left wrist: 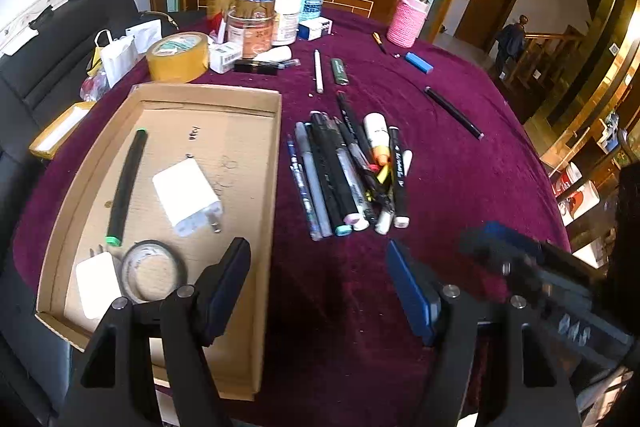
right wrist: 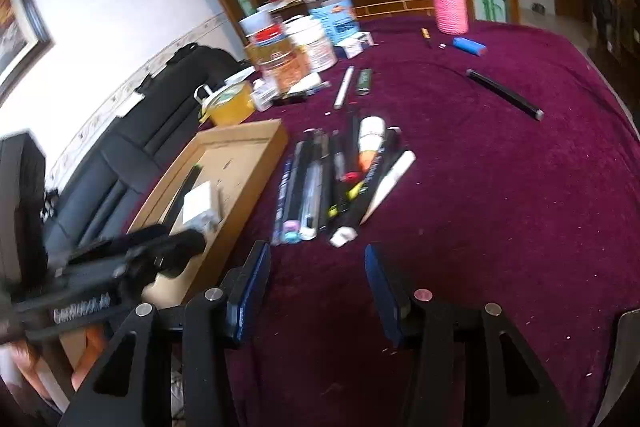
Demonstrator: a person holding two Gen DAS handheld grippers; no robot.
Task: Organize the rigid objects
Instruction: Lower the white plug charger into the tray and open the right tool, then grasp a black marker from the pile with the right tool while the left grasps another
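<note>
Fingers of left gripper [left wrist: 318,281] and right gripper [right wrist: 316,285] stand released, empty, near pens [left wrist: 348,171]; cardboard tray [left wrist: 276,147] lies left.

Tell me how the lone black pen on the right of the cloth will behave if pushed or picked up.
The black pen looks round and slim, so it would probably roll if nudged sideways, though the plush cloth may slow it. It appears rigid and likely light. Its smooth barrel could slip between flat pads.
</note>
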